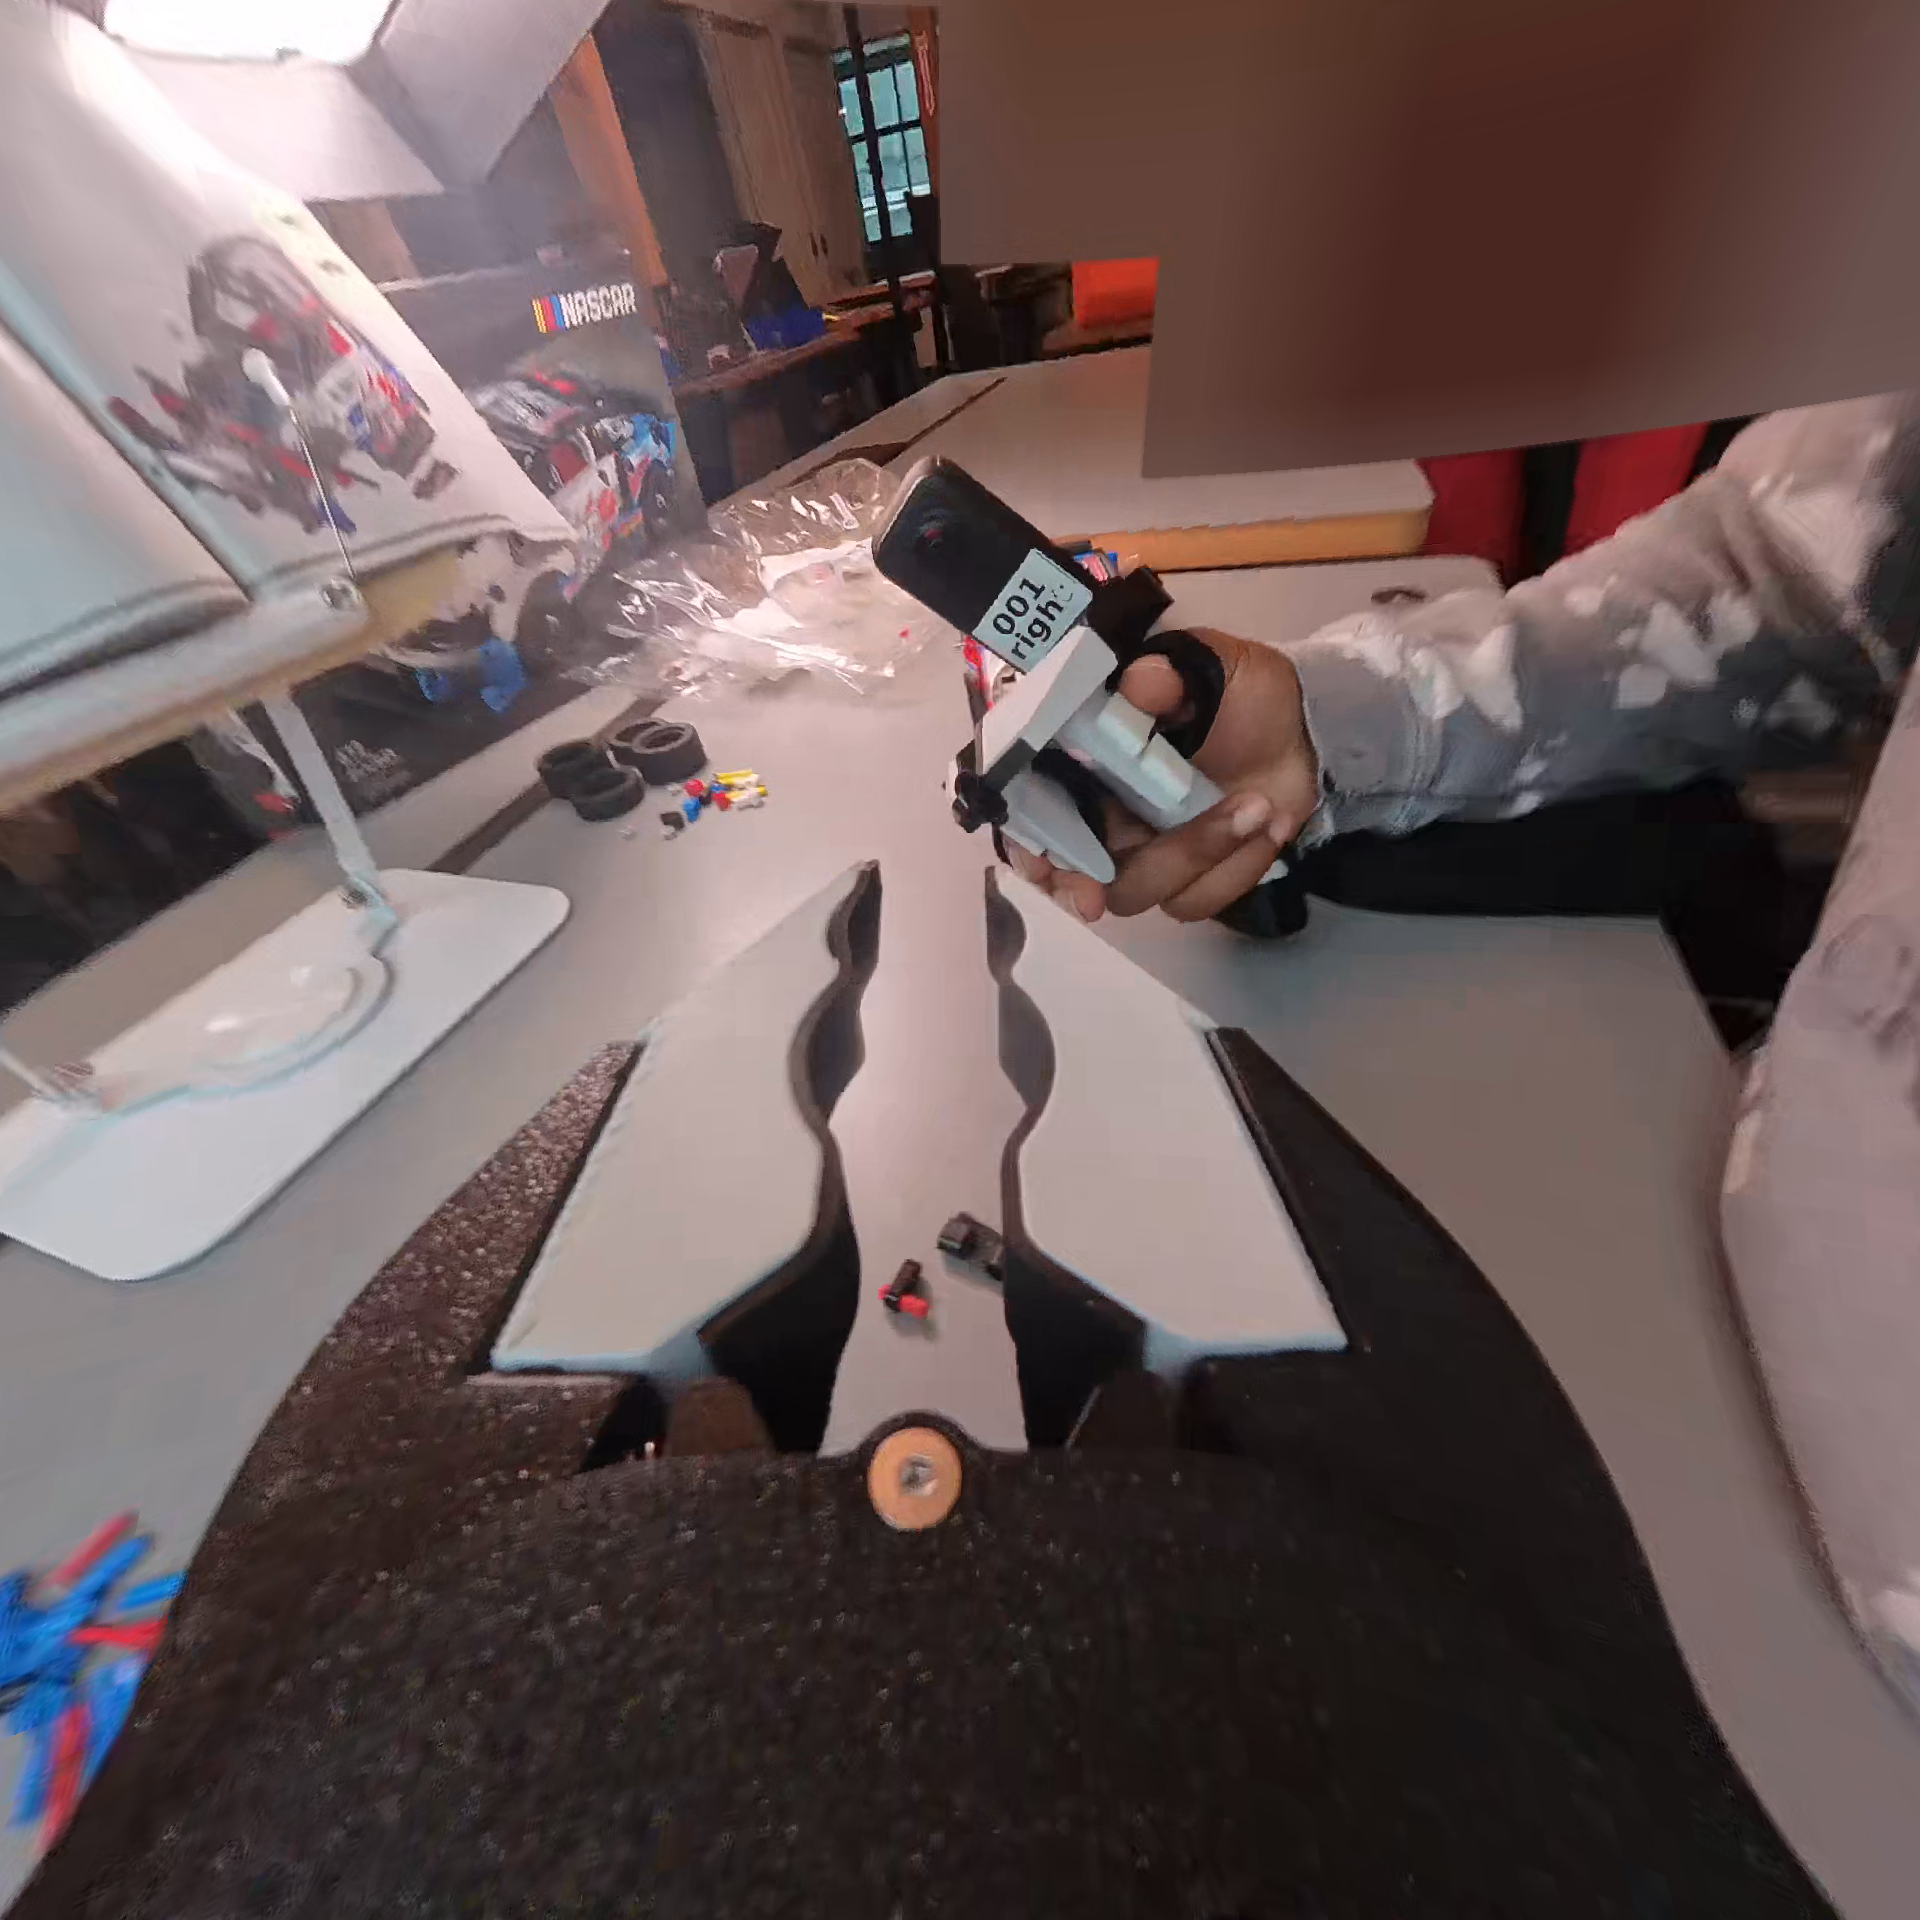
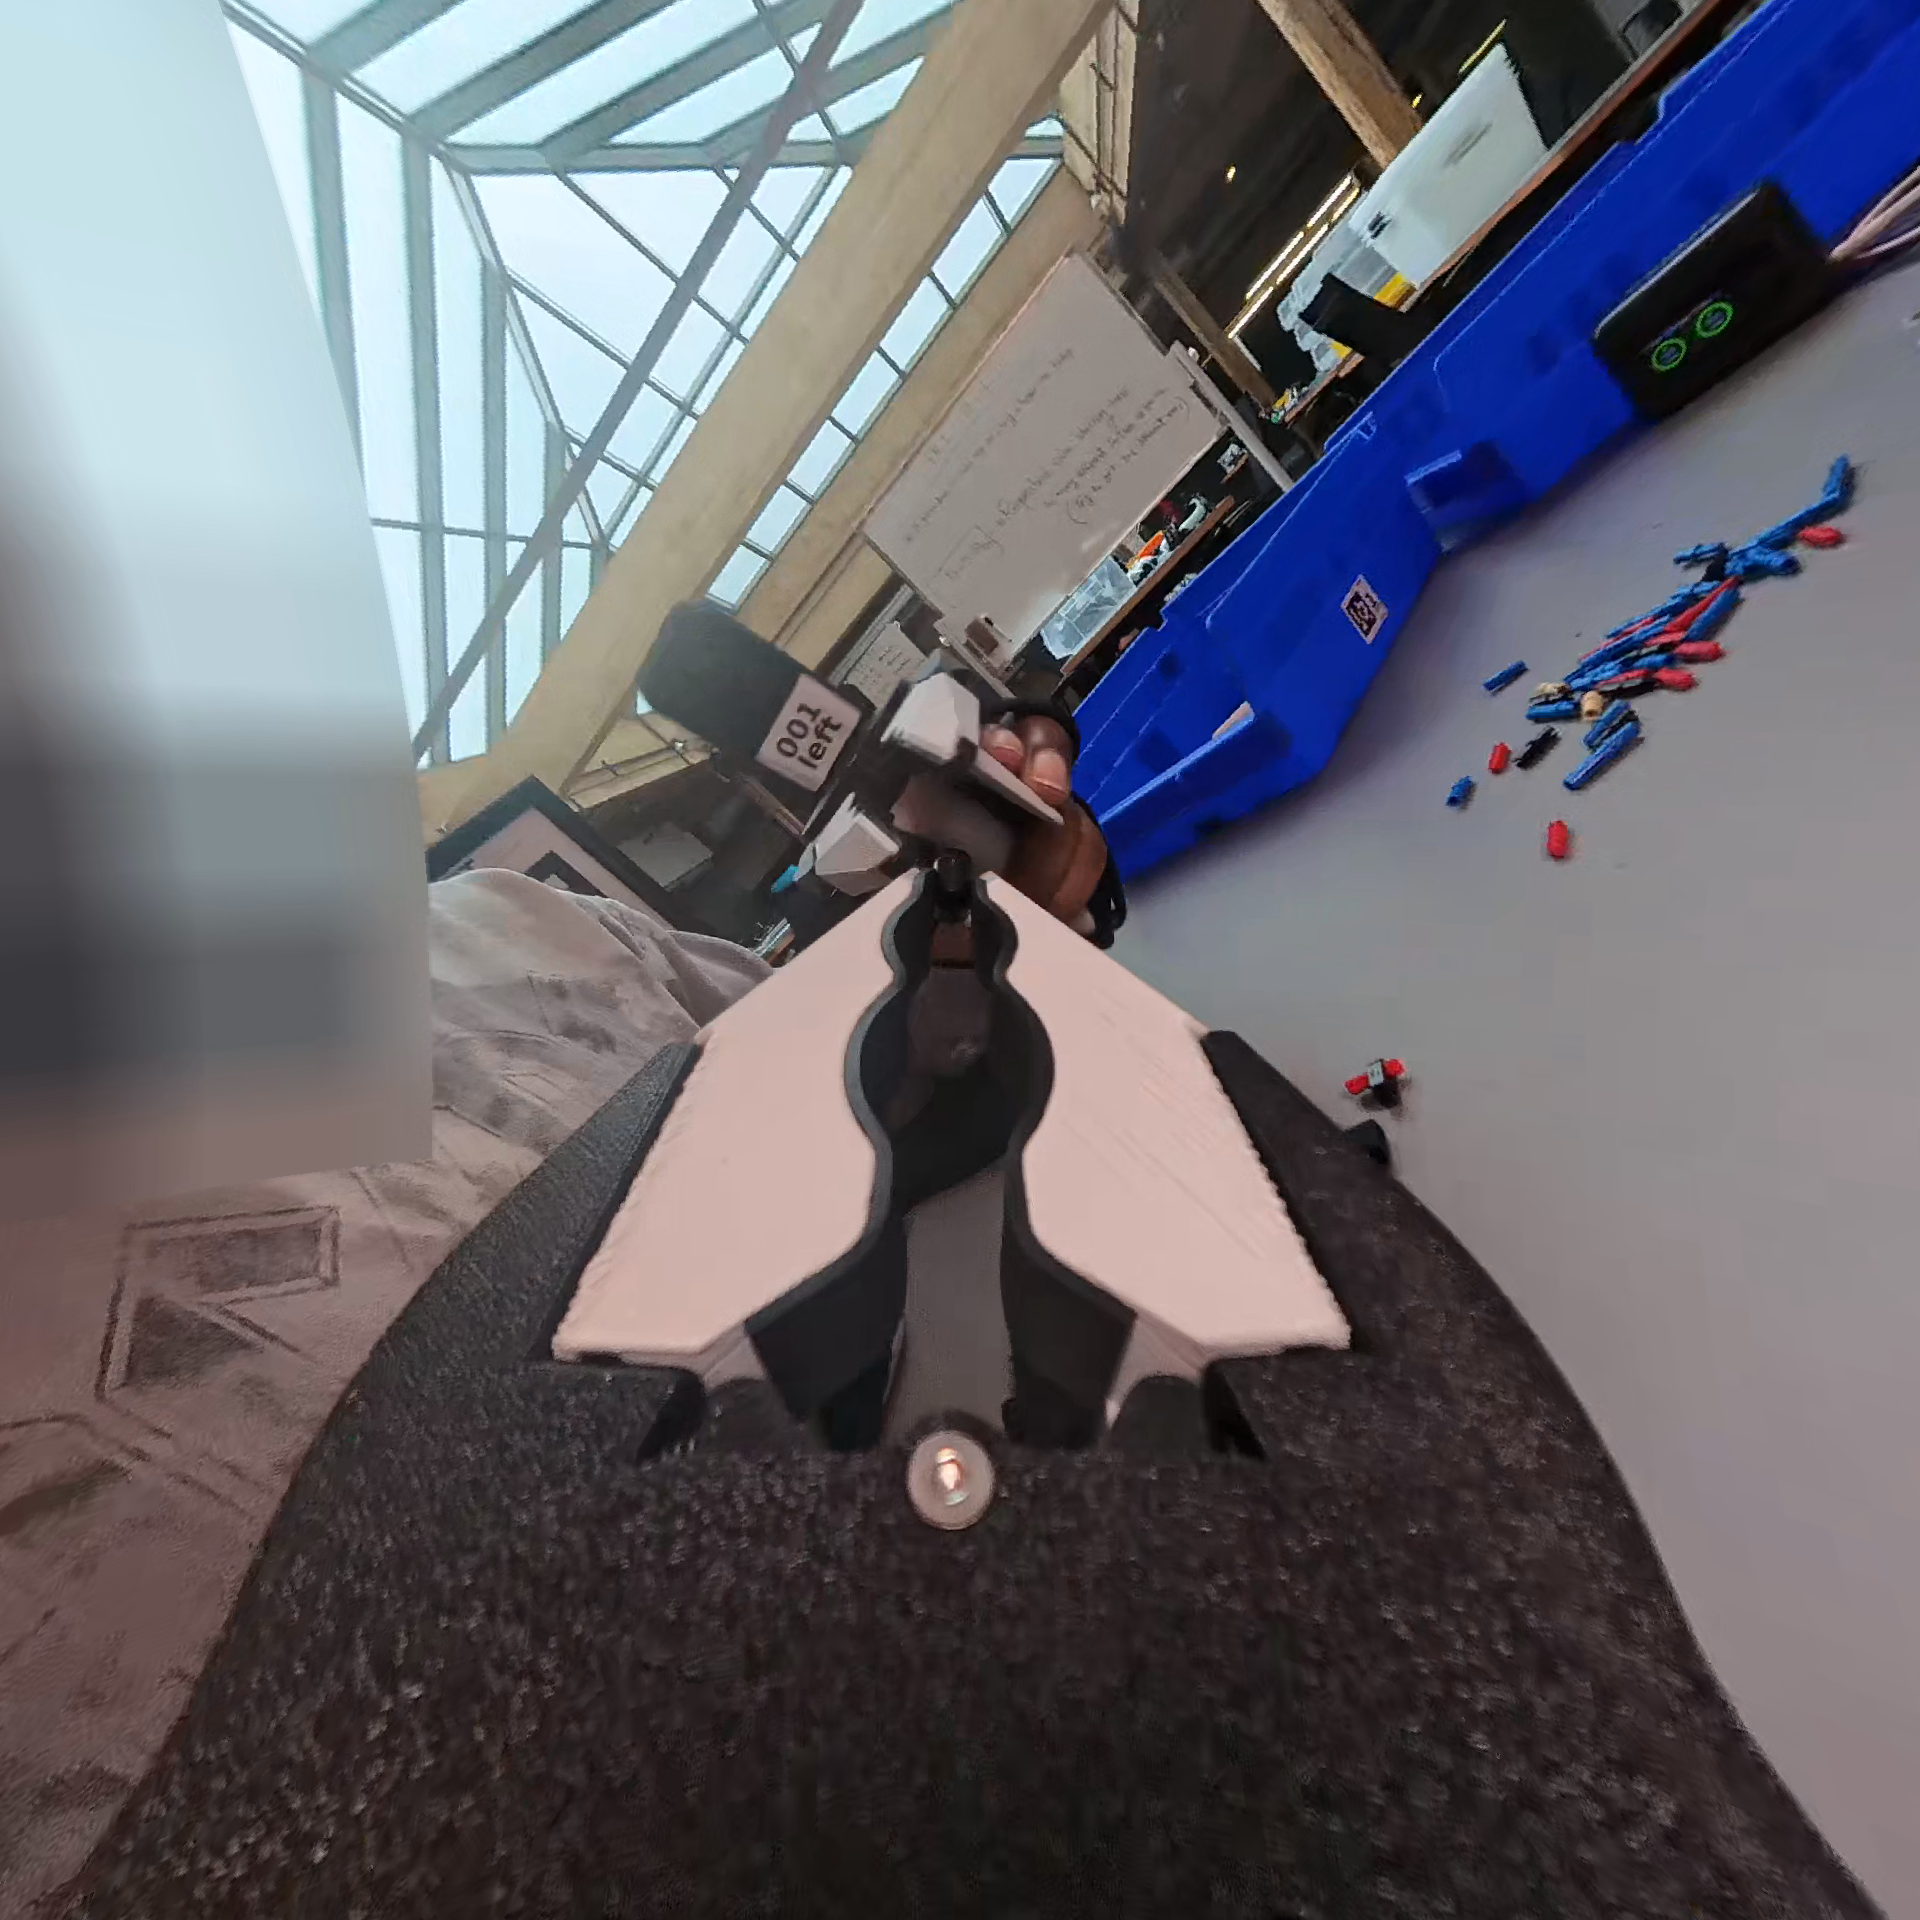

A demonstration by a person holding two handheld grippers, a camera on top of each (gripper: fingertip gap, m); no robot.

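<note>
The right gripper (image 2: 948, 902) is pinching a small black pin piece (image 2: 948, 896), probably light, stiff plastic, at its tips above the grey table (image 2: 1558, 1195); the left gripper (image 1: 932, 888) is hanging released, empty.

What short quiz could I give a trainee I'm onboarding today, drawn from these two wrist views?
1. True or false: the left hand-held gripper is shut.
2. The right hand-held gripper is clamped on: A a tyre; B a small black piece; C a plastic bag.
3. Fill in: the long case beside the loose pieces is ___ in colour.
Key: 1 false; 2 B; 3 blue.
</note>
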